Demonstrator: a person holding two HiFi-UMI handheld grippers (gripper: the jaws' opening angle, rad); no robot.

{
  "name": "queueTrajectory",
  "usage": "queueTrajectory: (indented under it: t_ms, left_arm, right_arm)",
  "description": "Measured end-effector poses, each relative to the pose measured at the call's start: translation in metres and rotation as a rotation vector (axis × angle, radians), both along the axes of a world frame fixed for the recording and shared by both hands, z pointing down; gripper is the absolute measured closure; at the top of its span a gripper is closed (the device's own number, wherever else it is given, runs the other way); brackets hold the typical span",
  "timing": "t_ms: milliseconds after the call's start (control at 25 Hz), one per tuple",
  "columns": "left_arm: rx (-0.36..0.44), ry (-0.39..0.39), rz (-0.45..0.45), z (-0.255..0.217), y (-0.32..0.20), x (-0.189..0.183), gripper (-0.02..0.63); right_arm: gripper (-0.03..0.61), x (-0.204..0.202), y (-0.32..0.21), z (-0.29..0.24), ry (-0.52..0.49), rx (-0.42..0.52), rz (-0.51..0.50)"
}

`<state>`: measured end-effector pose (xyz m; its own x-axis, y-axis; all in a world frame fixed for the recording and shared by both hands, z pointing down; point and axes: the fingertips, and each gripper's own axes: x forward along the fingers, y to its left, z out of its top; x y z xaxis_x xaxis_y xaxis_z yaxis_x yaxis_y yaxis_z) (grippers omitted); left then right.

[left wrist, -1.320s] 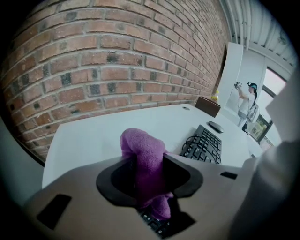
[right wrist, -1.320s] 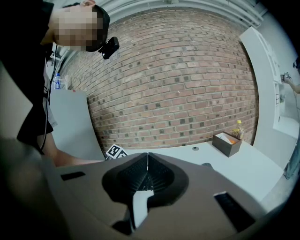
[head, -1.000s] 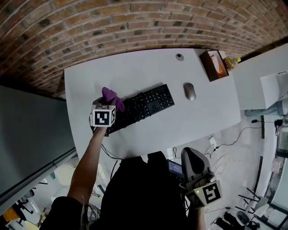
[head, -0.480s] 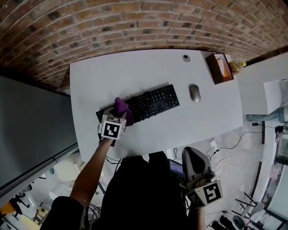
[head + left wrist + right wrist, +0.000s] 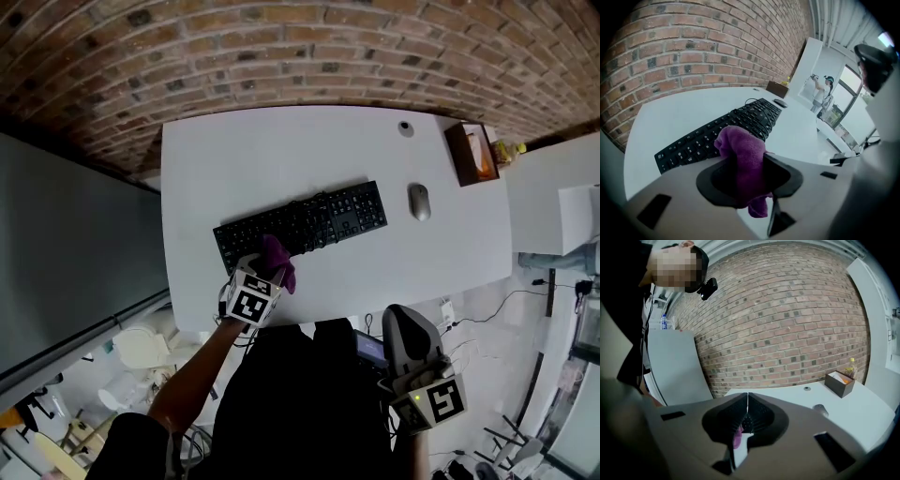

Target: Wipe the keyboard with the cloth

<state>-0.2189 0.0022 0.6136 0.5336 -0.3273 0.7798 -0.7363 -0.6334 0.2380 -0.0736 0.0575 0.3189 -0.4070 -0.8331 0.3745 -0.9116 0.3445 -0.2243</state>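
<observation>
A purple cloth (image 5: 740, 151) is held bunched and clenched between the jaws of the left gripper (image 5: 265, 278), its folds rising above the jaw tips and a loose end hanging below them. The cloth is seen at the front edge of the black keyboard (image 5: 300, 225), over its left half, with the keyboard lying at a slant on the white table (image 5: 234, 150) before a brick wall; whether the cloth is pressed onto the keys or only poised at their edge cannot be told from these views. The right gripper (image 5: 747, 404) is kept well apart from the work, low beside the person's body and off the table, its jaws drawn together with nothing between them. A computer mouse (image 5: 419, 202) is seen just right of the keyboard, and a brown box (image 5: 473, 153) near the table's far right corner. The wiping step is judged to be in hand, with most of the key rows not under the cloth. For the next pass, the cloth would need to be laid on the keys and drawn along the rows under light, even pressure.
</observation>
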Motion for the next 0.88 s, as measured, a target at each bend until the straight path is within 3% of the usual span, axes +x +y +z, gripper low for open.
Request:
queueTrajectory:
  t_ms: [320, 600, 880]
  left_arm:
    - [0.0, -0.017, 0.007, -0.001, 0.016, -0.005, 0.449]
    - [0.047, 0.039, -0.064, -0.006, -0.022, -0.021, 0.449]
    - [0.057, -0.013, -0.154, -0.002, -0.061, -0.05, 0.449]
  right_arm:
    - [0.56, -0.013, -0.006, 0.001, -0.001, 0.003, -0.041]
    - [0.56, -0.015, -0.007, 0.001, 0.012, -0.005, -0.047]
    - [0.56, -0.014, -0.009, 0.0, 0.021, -0.007, -0.045]
